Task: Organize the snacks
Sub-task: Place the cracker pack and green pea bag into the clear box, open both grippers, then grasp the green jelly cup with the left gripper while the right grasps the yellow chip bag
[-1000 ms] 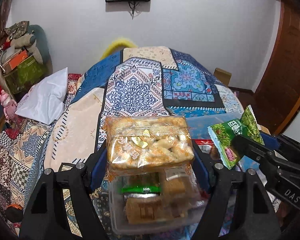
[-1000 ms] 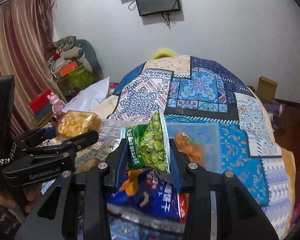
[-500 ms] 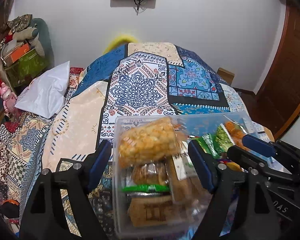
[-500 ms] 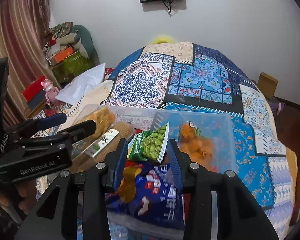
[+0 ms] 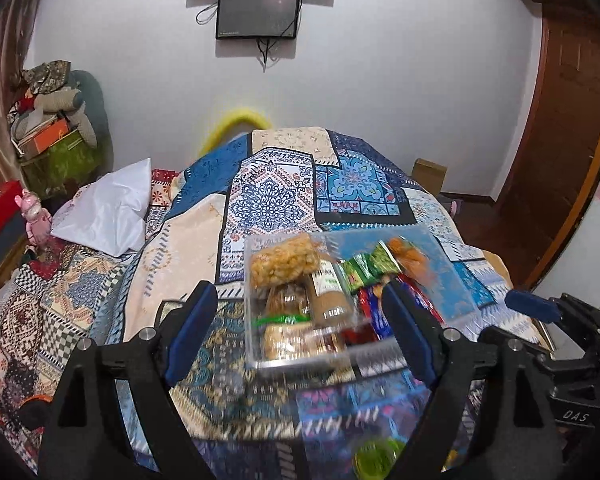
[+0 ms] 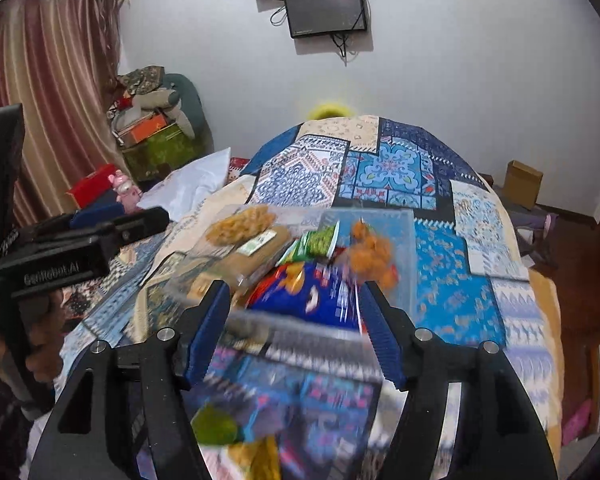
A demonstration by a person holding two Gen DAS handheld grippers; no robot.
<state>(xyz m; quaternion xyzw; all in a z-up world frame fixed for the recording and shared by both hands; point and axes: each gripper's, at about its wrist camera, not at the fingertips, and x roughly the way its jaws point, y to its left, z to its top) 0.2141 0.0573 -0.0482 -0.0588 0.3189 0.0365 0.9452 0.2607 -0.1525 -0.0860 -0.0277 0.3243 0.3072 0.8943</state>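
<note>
Snacks now lie packed in the clear plastic bin [image 5: 300, 354] at mid-frame on the patchwork quilt [image 5: 272, 200], after the left gripper [image 5: 300, 334] and right gripper [image 6: 296, 330], both fingers wide and empty, let go their loads and drew back. Yellow puffed-snack bag [image 5: 282, 262] sits at the bin's upper left, green pea packet [image 5: 370, 264] beside orange snacks toward its upper right, suggesting the sorting is nearly done.
</note>
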